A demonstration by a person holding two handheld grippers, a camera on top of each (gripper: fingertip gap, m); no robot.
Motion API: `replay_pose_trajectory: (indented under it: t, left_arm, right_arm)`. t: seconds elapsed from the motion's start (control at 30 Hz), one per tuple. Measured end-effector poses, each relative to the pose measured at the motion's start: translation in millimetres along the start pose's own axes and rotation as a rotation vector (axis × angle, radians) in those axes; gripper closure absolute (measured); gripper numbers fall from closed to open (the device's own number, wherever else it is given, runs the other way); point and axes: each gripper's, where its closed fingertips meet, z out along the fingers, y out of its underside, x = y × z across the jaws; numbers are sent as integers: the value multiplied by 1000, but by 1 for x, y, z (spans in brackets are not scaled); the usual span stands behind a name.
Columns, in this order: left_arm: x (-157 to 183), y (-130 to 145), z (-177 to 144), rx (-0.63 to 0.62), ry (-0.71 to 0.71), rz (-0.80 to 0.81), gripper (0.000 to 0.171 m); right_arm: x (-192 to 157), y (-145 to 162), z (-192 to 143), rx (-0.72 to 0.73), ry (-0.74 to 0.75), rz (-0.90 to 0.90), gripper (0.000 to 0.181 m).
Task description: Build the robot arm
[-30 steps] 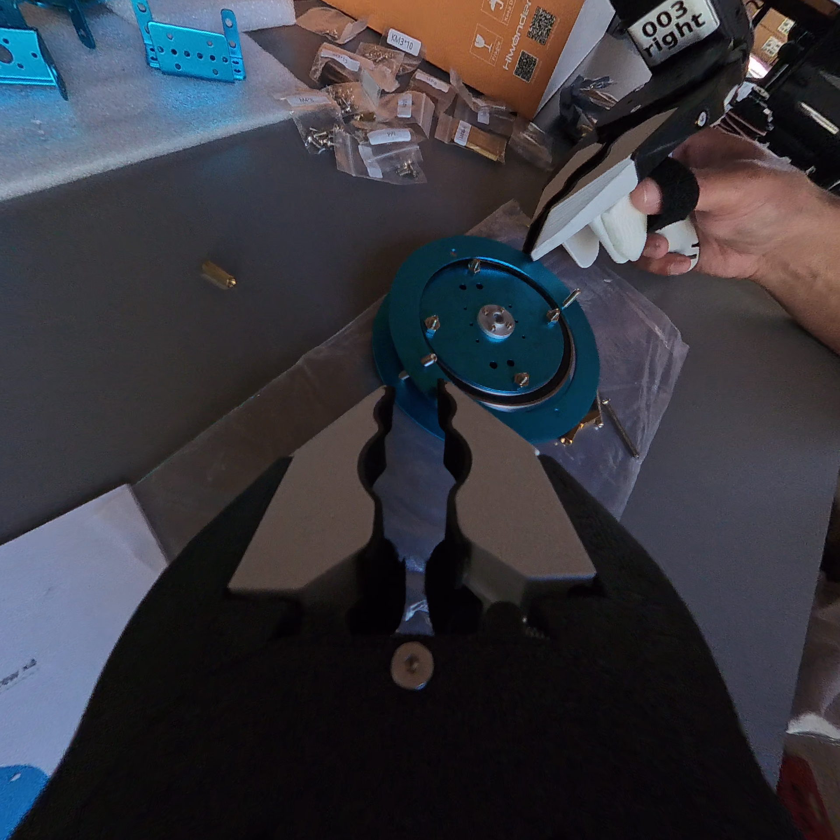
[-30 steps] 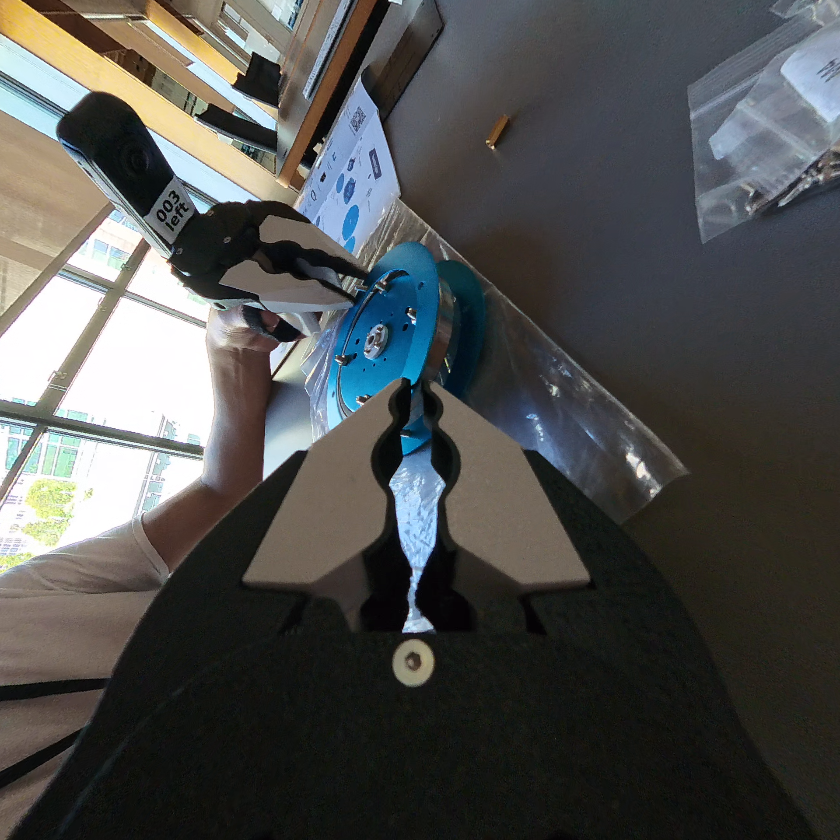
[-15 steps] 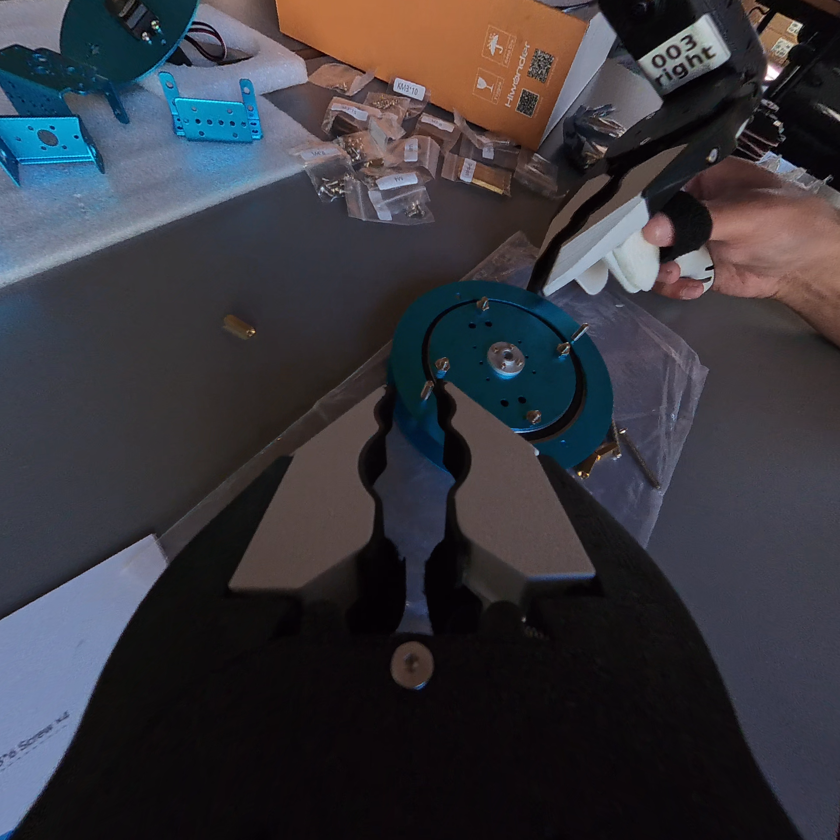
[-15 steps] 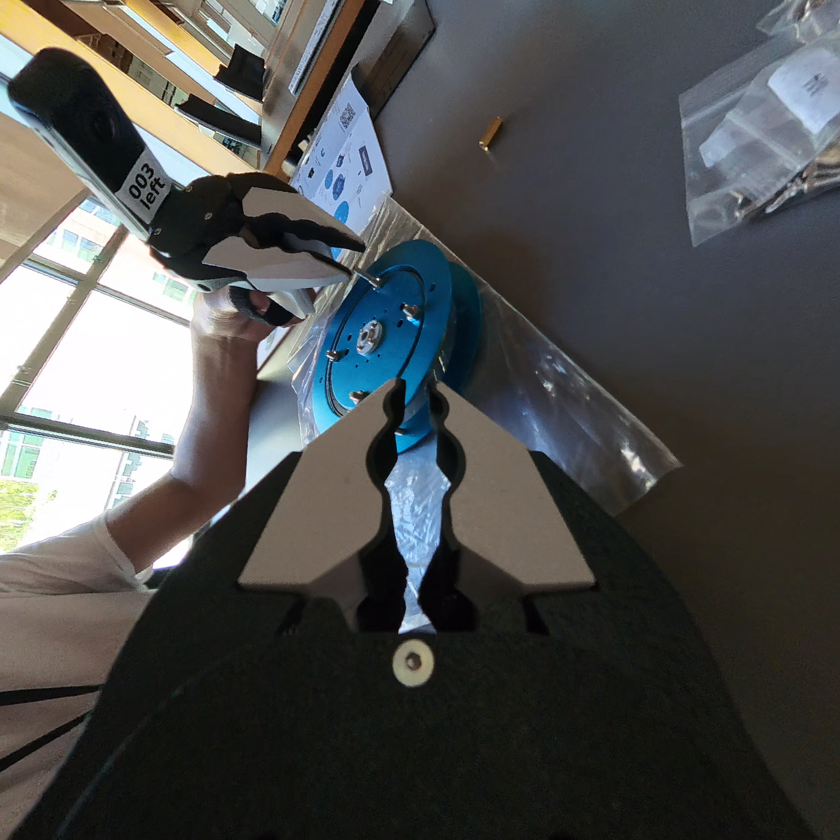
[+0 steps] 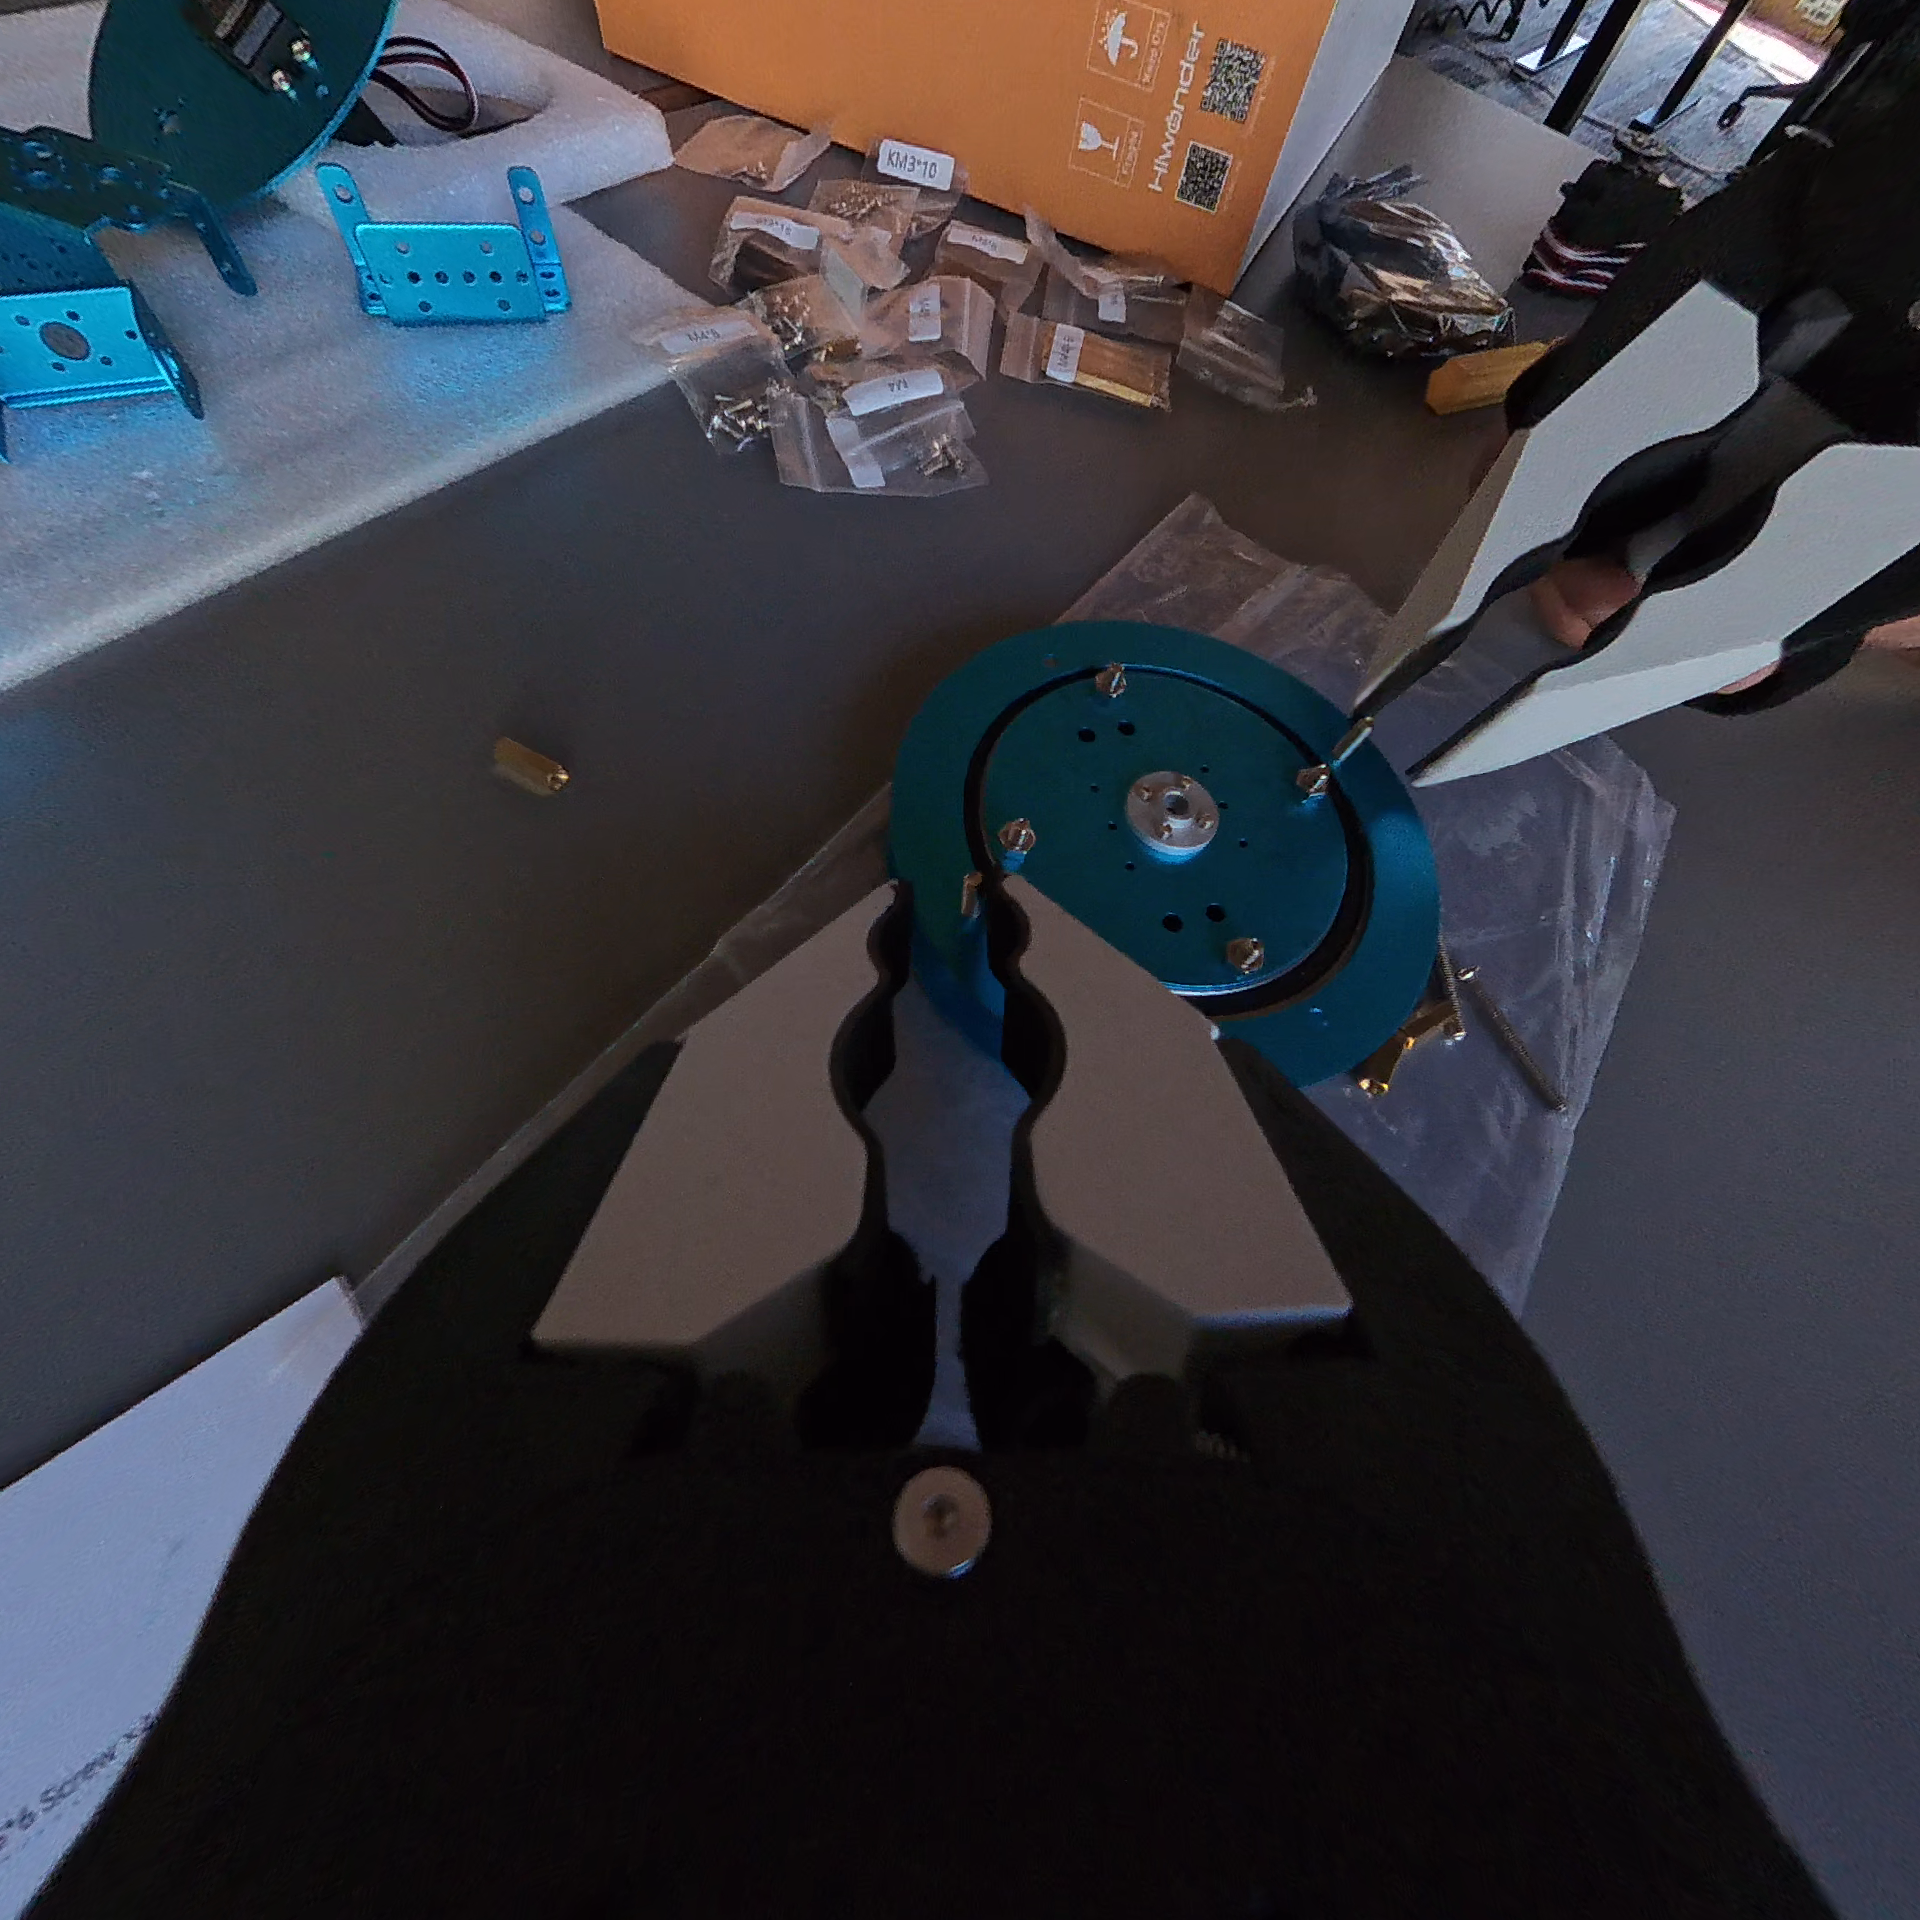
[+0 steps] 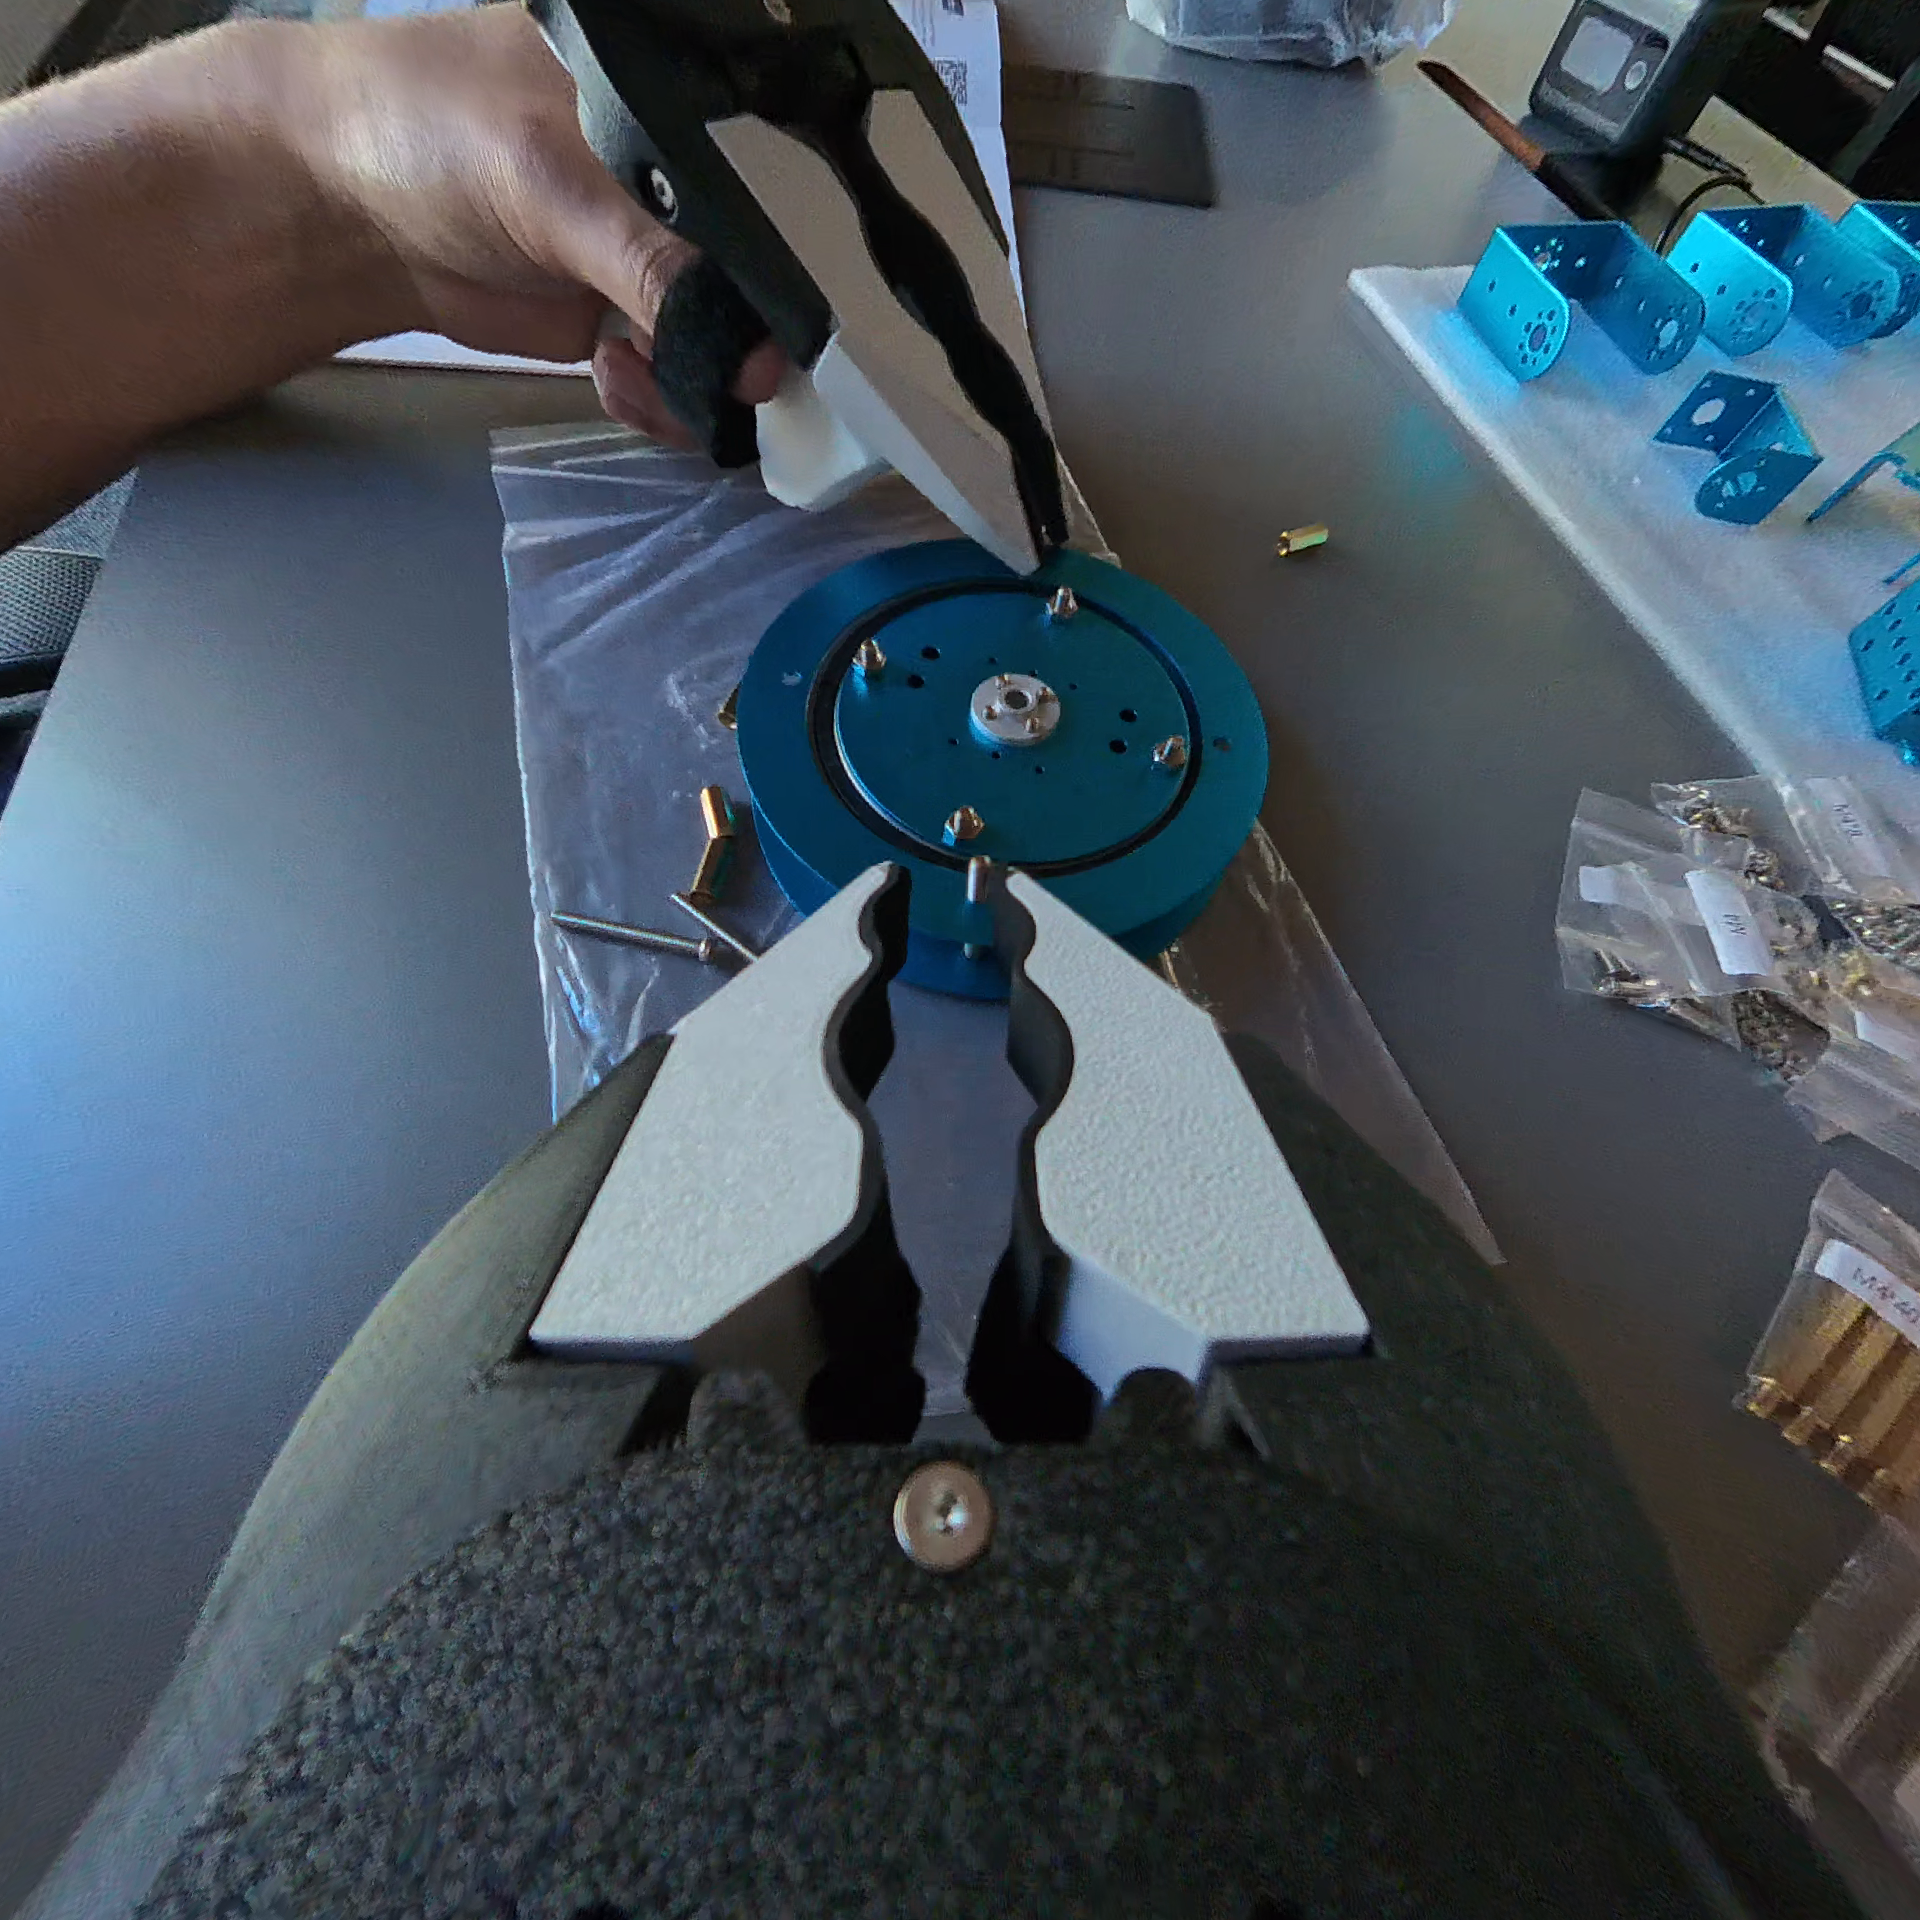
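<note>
A round blue metal disc assembly (image 5: 1247, 883) with a silver hub lies on a clear plastic bag (image 5: 1538, 904) on the grey table; it also shows in the right wrist view (image 6: 1039, 790). My left gripper (image 5: 949, 888) is narrowly open at the disc's rim, with a small screw (image 5: 971, 896) between its tips. From the right wrist view its tips (image 6: 1039, 545) touch the far rim. My right gripper (image 6: 951, 878) is narrowly open at the opposite rim, straddling an upright screw (image 6: 977, 883) without clamping it. It appears at the right of the left wrist view (image 5: 1397, 746).
Loose long screws (image 6: 634, 932) and brass standoffs (image 6: 712, 842) lie on the bag beside the disc. One brass standoff (image 5: 530, 767) lies alone on the table. Small bags of hardware (image 5: 852, 343), an orange box (image 5: 935, 94) and blue brackets (image 6: 1579, 291) on white foam lie beyond. The gap from one gripper's tips to the other's is roughly 10 cm.
My right gripper has rolled from a tilted pose to level and its jaws have opened wider around the screw. My left gripper has kept its narrow gap at the rim.
</note>
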Motion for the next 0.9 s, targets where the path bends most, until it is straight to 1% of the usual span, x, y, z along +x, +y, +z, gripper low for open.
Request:
replay_pose_trajectory:
  t: [0.03, 0.1, 0.3, 0.4, 0.43, 0.5, 0.57, 0.7, 0.8, 0.87, 0.9]
  left_arm:
    - [1, 0, 0, -1, 0, 6, 160]
    - [3, -1, 2, -3, 8, 21, 168]
    - [1, -4, 8, -18, 10, 21, 169]
    - [0, -5, 8, -41, 17, 29, 168]
    - [-1, -5, 8, -58, 18, 34, 168]
    - [-2, -8, 6, -79, 7, 68, 167]
    - [-2, -13, 4, -91, 1, 114, 166]
    - [-5, -15, 1, -130, 44, 132, 159]
    - [-6, -18, 2, -88, 90, 105, 154]
    - [-1, -16, 2, -56, 140, 79, 152]
    - [0, -13, 2, -70, 149, 79, 150]
  right_arm:
    - [0, 0, 1, -4, -13, 15, 167]
    - [-2, 1, 1, -7, -47, 58, 166]
    - [-1, -6, 4, 20, -77, 128, 164]
    - [3, 0, 8, -23, -41, 122, 174]
    - [3, 1, 8, -31, -34, 109, 174]
    - [4, 0, 5, -15, -17, 96, 172]
    - [6, -1, 1, 1, -18, 125, 168]
    - [9, 1, 1, -4, -22, 193, 163]
    - [10, 1, 4, -10, -10, 191, 164]
    - [10, 2, 6, -23, -4, 186, 169]
    - [10, 3, 6, -29, 0, 181, 170]
